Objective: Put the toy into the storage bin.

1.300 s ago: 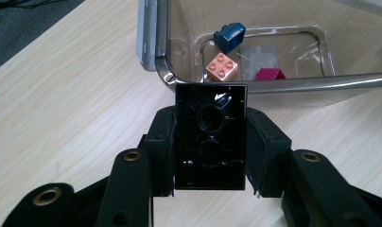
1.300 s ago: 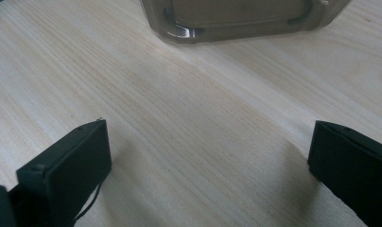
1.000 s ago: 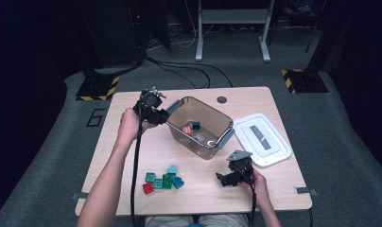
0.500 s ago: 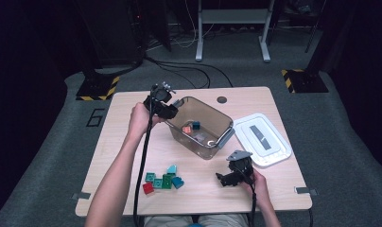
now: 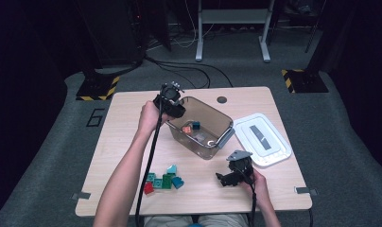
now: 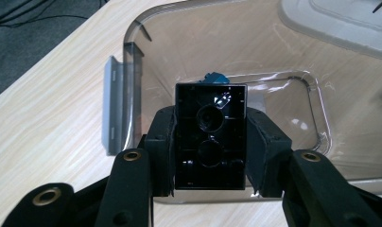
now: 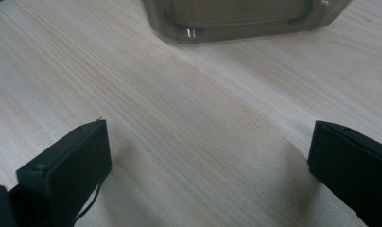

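My left gripper [image 6: 210,149] is shut on a black brick [image 6: 210,127], seen from its hollow underside. It hangs over the left end of a clear plastic bin [image 6: 132,52]. In the high view that gripper [image 5: 172,101] is at the bin's [image 5: 217,142] far-left corner. An orange brick [image 5: 186,128] and a teal brick [image 5: 195,125] lie on the bin floor; a blue brick [image 6: 213,77] peeks out above the held one. My right gripper [image 7: 208,165] stands open just above bare wood, its fingers [image 7: 71,161] wide apart, in front of the bin [image 7: 236,19].
A small pile of green, teal and red bricks [image 5: 163,179] lies at the table's front left. The bin's white lid [image 5: 262,139] lies to the right of the bin, behind my right gripper [image 5: 229,177]. A dark round hole [image 5: 221,100] marks the table's far side.
My left hand has carried the black brick rightward and slightly down, from beside the bin to over its left end. The right hand has stayed put.
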The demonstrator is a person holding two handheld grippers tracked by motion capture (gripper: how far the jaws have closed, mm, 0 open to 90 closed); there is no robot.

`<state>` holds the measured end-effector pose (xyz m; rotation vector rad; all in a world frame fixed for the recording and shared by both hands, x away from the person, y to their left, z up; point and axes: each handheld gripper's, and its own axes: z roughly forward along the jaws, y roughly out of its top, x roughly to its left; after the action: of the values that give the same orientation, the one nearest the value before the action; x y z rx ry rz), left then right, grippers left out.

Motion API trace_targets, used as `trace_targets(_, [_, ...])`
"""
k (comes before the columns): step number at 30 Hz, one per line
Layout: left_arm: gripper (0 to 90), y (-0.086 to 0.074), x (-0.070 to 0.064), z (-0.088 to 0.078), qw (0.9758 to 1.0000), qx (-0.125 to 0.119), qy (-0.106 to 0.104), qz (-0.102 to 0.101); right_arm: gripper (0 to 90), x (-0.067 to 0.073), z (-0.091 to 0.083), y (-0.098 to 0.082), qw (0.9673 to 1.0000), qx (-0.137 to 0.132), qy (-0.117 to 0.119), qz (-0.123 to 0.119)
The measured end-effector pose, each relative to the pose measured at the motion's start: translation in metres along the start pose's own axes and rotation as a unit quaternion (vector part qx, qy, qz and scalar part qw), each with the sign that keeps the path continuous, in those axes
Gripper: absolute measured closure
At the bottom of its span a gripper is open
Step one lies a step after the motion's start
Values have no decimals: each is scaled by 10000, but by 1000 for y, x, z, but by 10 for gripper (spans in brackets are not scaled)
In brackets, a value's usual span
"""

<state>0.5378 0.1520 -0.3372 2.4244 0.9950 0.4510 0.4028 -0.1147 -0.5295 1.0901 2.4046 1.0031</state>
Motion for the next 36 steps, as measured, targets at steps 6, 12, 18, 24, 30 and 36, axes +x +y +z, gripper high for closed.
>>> trace_targets(6, [588,4,-3,12,9999,48,-92,-27,0,0,0,0,10000,0,1,-2])
trace_targets(12, [586,7,-1,22,9997,105,-171,-162,0,0,0,0,10000,-1,0,0])
trace_targets(18, [312,4,4,27,9984,242,-101,-509,0,0,0,0,10000,2,0,0])
trace_targets(24, [154,-5,3,11,9983,178,-74,-548,0,0,0,0,10000,4,2,5])
trace_targets(30, [141,-19,0,-8,9990,56,-26,-452,0,0,0,0,10000,5,9,-10])
trace_targets(36, [123,-35,-5,-22,9992,-37,23,-386,0,0,0,0,10000,6,8,-9])
